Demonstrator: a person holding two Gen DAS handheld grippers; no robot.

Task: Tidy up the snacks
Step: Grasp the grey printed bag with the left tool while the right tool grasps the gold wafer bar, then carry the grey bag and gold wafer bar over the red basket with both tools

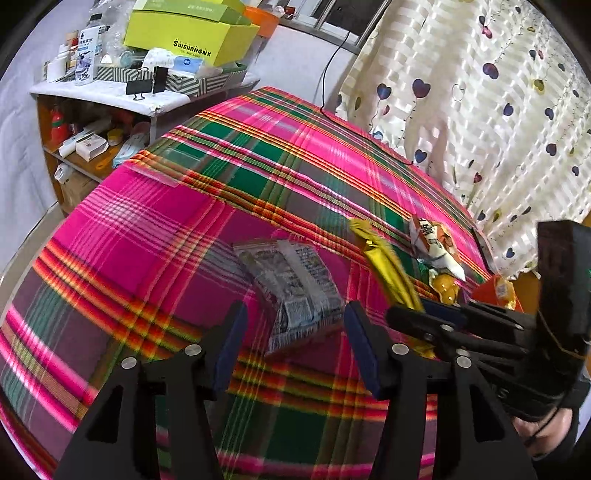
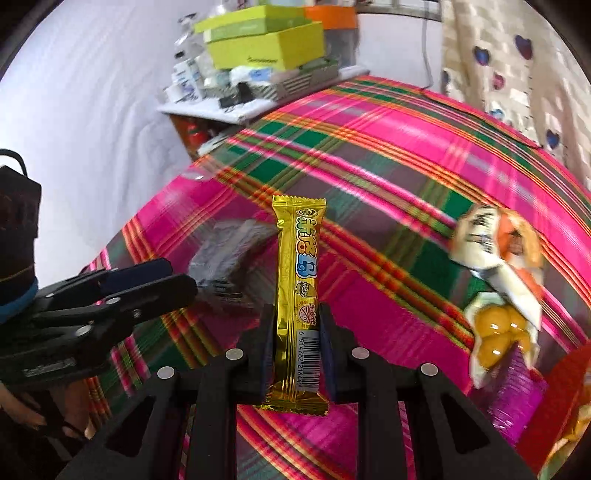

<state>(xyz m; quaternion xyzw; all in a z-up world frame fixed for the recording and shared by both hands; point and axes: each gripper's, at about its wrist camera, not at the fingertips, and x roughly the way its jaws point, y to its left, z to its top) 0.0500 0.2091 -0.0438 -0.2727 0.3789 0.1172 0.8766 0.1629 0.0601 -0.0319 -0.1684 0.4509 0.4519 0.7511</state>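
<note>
My right gripper point(image 2: 295, 325) is shut on a long gold snack bar point(image 2: 299, 280) and holds it upright above the pink plaid cloth point(image 2: 388, 155). The bar also shows in the left wrist view point(image 1: 384, 266), with my right gripper point(image 1: 424, 314) below it. My left gripper point(image 1: 295, 325) is open and empty, just short of a grey-white snack packet point(image 1: 291, 288) lying flat on the cloth. That packet shows blurred in the right wrist view point(image 2: 229, 254), beside my left gripper point(image 2: 166, 280).
A white-orange packet point(image 2: 495, 254), a clear bag of yellow balls point(image 2: 495, 332) and a purple packet point(image 2: 517, 398) lie at the right. A cluttered shelf with yellow-green boxes point(image 1: 188, 33) stands at the back left. A heart-print curtain point(image 1: 480, 110) hangs at the right.
</note>
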